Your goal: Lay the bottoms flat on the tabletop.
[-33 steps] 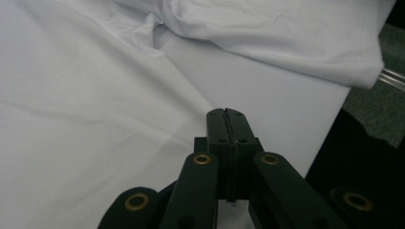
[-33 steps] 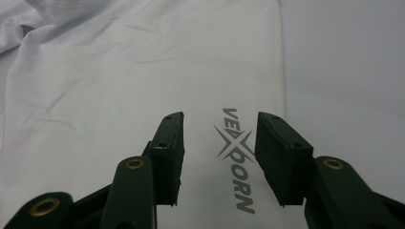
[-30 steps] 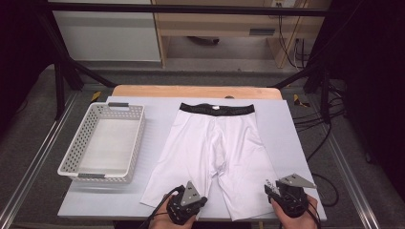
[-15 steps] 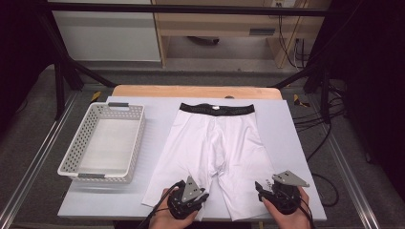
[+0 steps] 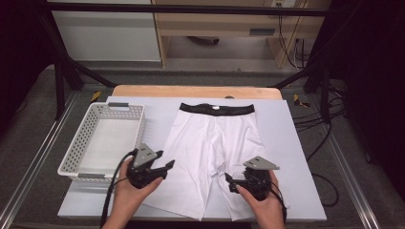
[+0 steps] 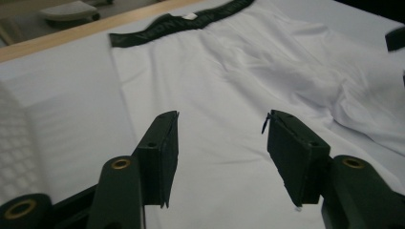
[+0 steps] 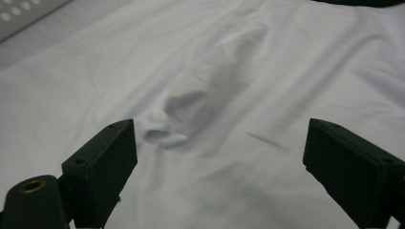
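Note:
White shorts (image 5: 215, 143) with a black waistband (image 5: 217, 109) lie flat on the pale table, legs toward me. My left gripper (image 5: 168, 166) hovers at the outer edge of the left leg; its jaws have just been opening. In the left gripper view the left gripper (image 6: 219, 143) has only the shorts (image 6: 229, 71) showing below its gap. My right gripper (image 5: 228, 182) is over the right leg and points toward the crotch; its jaws have also just been opening. In the right gripper view the right gripper (image 7: 219, 162) stands wide above wrinkled cloth (image 7: 191, 109), holding nothing.
A white perforated basket (image 5: 76, 148) stands at the table's left, close to my left hand. A wooden strip (image 5: 191, 90) runs along the far edge. Black frame bars and cables flank the table.
My left gripper rose and moved left and away from the near edge, off the left leg's hem. The right gripper slid left over the right leg. Both sets of jaws stand wider apart.

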Demonstrator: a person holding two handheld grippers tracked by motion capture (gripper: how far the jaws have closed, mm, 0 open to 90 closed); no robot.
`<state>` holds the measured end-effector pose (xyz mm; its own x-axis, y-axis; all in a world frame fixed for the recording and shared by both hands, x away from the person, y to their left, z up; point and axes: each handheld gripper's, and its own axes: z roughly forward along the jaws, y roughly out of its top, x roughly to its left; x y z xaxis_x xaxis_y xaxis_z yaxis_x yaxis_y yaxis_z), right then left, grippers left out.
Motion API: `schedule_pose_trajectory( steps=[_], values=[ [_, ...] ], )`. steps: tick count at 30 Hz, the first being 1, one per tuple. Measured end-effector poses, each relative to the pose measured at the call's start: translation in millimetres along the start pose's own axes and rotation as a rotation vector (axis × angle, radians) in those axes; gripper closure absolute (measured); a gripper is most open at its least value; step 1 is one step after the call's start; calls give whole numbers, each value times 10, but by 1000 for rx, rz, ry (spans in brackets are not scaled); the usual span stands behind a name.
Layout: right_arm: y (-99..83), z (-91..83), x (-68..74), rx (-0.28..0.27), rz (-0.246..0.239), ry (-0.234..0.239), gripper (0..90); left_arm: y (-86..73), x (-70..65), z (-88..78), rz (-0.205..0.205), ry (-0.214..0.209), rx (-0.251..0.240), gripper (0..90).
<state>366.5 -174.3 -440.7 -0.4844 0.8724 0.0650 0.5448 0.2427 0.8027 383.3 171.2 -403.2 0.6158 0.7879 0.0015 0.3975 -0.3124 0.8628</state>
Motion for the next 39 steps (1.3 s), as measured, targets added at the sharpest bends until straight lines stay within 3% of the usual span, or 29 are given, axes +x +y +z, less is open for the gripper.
schedule_pose_trajectory(
  steps=[4,7,9,11,16,23,29,39],
  values=[
    [178,212,284,25,-68,50,129,-14,158,-179,-10,48,-26,394],
    [259,323,467,50,-108,77,138,-76,293,-275,-45,81,-44,376],
    [301,388,595,77,-128,98,139,-113,402,-318,-64,99,-36,348],
    [332,437,715,86,-139,127,139,-127,484,-368,-75,142,-25,303],
    [384,562,989,101,-192,166,136,-117,581,-501,-94,173,-65,234],
    [511,679,1264,125,-247,208,135,-118,637,-540,-95,156,-69,168],
    [613,836,1586,164,-319,268,149,-140,658,-520,-84,140,-51,134],
    [520,967,1878,205,-381,304,168,-171,700,-529,-112,146,-45,102]
  ],
)
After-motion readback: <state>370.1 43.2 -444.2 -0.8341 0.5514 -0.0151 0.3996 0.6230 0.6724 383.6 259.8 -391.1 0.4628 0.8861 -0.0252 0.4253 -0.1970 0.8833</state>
